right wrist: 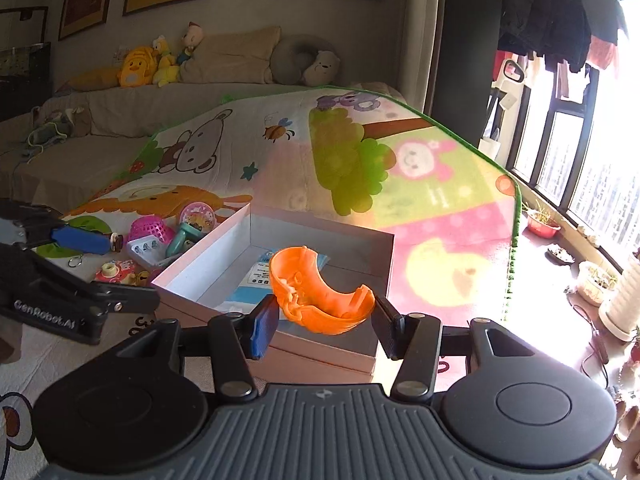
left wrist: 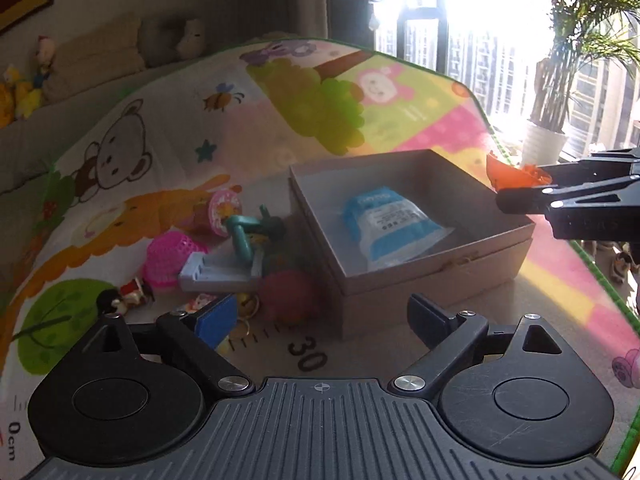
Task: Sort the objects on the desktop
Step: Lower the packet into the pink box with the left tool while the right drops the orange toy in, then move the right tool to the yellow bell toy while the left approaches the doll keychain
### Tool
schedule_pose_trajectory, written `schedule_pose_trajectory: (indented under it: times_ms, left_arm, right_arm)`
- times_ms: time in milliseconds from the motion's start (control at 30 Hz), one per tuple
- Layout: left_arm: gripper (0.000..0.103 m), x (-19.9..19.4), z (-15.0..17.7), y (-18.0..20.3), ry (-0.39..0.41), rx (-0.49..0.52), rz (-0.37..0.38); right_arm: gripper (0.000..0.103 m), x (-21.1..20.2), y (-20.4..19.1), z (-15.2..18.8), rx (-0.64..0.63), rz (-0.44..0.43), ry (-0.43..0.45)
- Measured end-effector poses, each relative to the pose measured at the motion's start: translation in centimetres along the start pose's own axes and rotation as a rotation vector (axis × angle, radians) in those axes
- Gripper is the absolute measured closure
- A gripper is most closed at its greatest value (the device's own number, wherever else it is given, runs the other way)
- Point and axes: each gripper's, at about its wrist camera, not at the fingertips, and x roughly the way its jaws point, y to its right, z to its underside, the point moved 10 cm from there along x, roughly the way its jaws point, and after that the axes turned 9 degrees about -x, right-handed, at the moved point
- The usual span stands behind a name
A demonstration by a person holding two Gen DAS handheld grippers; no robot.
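Observation:
My right gripper [right wrist: 324, 322] is shut on an orange curved plastic toy [right wrist: 316, 292] and holds it over the near corner of an open cardboard box [right wrist: 208, 256]. The toy and gripper also show at the right of the left wrist view [left wrist: 516, 178]. A blue-and-white packet [left wrist: 390, 224] lies inside the box [left wrist: 440, 284]. My left gripper [left wrist: 324, 320] is open and empty, low over the mat just in front of the box's near left corner. Several small toys [left wrist: 224, 256] lie in a pile left of the box, among them a pink basket [left wrist: 166, 258].
A colourful cartoon play mat [left wrist: 304, 92] covers the surface. A sofa with plush toys [right wrist: 160, 64] stands behind it. A window sill with potted plants [right wrist: 592, 276] runs along the right. A white plant pot [left wrist: 542, 146] stands beyond the mat's right edge.

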Motion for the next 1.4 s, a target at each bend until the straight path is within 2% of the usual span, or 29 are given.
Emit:
schedule_pose_trajectory:
  times_ms: [133,200,333,500,633,800,933,1100,1133,1167,1200,1233,1400]
  left_arm:
    - [0.005,-0.9,3.5,-4.1,-0.040,-0.047,-0.066]
    - [0.004,-1.1,4.6,-5.9,-0.051,-0.062,-0.102]
    - [0.003,-1.5,5.7,-9.9,-0.045,-0.084,-0.208]
    - [0.003,-2.2,6.1,-12.9,-0.029,-0.101,-0.289]
    - [0.003,-3.2,7.0,-14.9,-0.034,-0.114,-0.311]
    - [0.002,-3.8,7.9,-16.6,-0.037,-0.157,-0.314]
    - [0.002,-4.1,8.0,-16.7,-0.022,-0.175,-0.302]
    - [0.001,-4.1,8.2,-16.9,-0.019,-0.198,-0.288]
    - [0.001,-4.1,8.2,-17.0,-0.020,-0.209,-0.285]
    - [0.001,-4.1,8.2,-17.1,-0.020,-0.218,-0.283]
    - [0.001,-4.2,8.3,-17.2,-0.021,-0.231,-0.282]
    - [0.001,-4.2,8.3,-17.4,-0.021,-0.244,-0.278]
    - [0.001,-4.1,8.4,-17.6,-0.025,-0.263,-0.275]
  right_arm:
    - [0.052,4.7,0.1,0.0,0.028,0.011,-0.114]
    - [0.047,5.3,-0.1,0.1,0.031,0.030,-0.133]
    - [0.046,3.7,-2.8,-1.2,-0.016,0.036,-0.089]
    - [0.046,1.7,-10.9,-3.9,-0.116,-0.114,-0.007]
    - [0.046,3.0,-17.9,-4.4,-0.118,-0.292,-0.035]
    - [0.046,7.8,-22.8,-3.5,-0.067,-0.331,-0.144]
    - [0.045,10.4,-24.1,-2.8,-0.031,-0.321,-0.181]
    - [0.046,11.7,-25.0,-2.6,-0.081,-0.291,-0.197]
    - [0.049,11.9,-25.1,-2.6,-0.090,-0.286,-0.200]
    - [0.051,11.9,-25.0,-2.6,-0.092,-0.284,-0.197]
    - [0.059,11.8,-25.1,-2.6,-0.097,-0.288,-0.200]
    - [0.062,11.5,-25.1,-2.6,-0.100,-0.295,-0.203]
    - [0.062,8.3,-25.3,-0.9,-0.131,-0.347,-0.215]
